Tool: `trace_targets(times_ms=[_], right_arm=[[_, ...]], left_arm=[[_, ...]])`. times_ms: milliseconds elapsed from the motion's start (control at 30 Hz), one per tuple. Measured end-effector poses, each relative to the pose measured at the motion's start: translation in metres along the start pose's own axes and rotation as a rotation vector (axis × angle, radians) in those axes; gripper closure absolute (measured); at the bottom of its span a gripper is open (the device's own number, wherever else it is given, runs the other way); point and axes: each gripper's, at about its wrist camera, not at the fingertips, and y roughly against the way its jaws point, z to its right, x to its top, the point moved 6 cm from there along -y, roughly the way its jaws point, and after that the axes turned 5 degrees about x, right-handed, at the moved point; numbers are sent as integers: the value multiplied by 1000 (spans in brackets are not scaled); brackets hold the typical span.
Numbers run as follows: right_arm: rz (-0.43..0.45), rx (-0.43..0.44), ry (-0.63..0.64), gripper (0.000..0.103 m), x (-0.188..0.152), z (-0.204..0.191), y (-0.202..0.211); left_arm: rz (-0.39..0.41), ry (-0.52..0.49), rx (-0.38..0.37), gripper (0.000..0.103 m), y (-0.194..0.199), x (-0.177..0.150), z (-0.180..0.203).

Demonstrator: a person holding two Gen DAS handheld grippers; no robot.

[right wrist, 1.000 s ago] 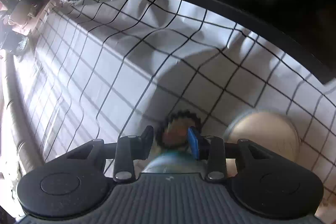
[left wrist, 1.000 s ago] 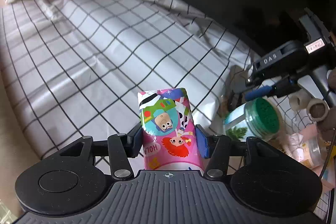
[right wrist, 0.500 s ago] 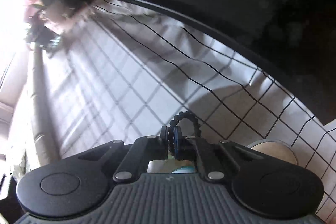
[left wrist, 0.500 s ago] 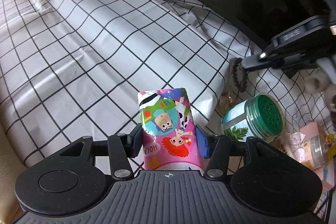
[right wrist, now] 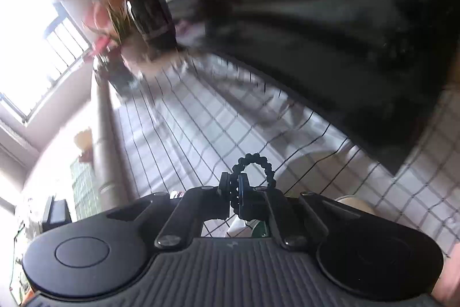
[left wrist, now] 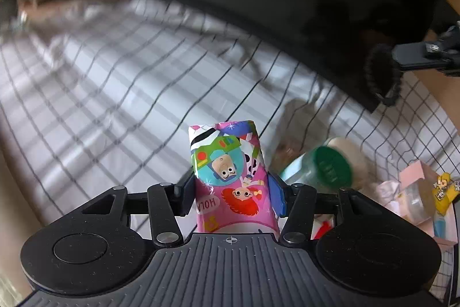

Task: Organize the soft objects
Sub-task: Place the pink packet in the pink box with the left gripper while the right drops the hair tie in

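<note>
A white cloth with a black grid (left wrist: 120, 94) is spread over the tabletop, with a dark panel (left wrist: 287, 5) along its far edge; the background is blurred. At the near centre of the left wrist view, the left gripper (left wrist: 230, 193) is seen with its jaws closed on a pink cartoon-printed pack (left wrist: 230, 177), which is held upright and clear of the cloth. To the right of it, a green-lidded jar (left wrist: 322, 169) lies on its side on the cloth, and further right a pile of small items (left wrist: 417, 192) is gathered, too blurred to be named. At the far right, the right gripper (right wrist: 234, 193) is raised above the cloth, its jaws pinched fully together on a black spiral hair tie (right wrist: 254, 163), whose loop stands up beyond the pads. Both soft things are judged to be picked up but not yet placed. No container for them can be made out, so the sorting itself appears to remain undone.
</note>
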Motion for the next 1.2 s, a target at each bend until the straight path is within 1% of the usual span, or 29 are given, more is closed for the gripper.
trace_targets(times_ms=[100,133,200,233,367,500,567,633,700,833,900,967,1100,1200], right_arm=[[92,-21,10,98,-6,5,53],[124,-39,12,98,-10,9,71],[181,-75,6,98,-18,18,105],[211,-99,1,98,-25,24,123],[305,-207,-41,98,-54,58,185],[354,-301,-123,97,-89,104,234],[374,-344,-168,98,-109,126,257],[395,-373,-218,97,-127,149,275],[422,-393,-260,97,-142,166,288],[475,-427,-315,97,-167,189,299],[494,-437,-334,97,-176,200,299],[510,-435,-362,97,-185,213,300],[543,-412,-403,97,-203,236,301],[547,-427,-409,97,-209,248,292]], left_arm=[[52,-48,-22,47,20,18,27],[65,-50,-38,47,26,23,39],[94,-93,-71,47,38,30,68],[96,-111,-90,47,43,34,83],[122,-189,-192,47,55,38,159],[103,-250,-293,47,54,28,236],[73,-285,-346,47,51,15,276],[35,-320,-378,47,44,2,310],[-1,-358,-404,47,36,-16,346],[-64,-385,-434,47,16,-50,398],[-67,-396,-444,47,3,-63,422],[-50,-423,-437,47,-10,-71,443],[-39,-441,-404,47,-35,-89,462],[-59,-468,-363,46,-53,-102,465]])
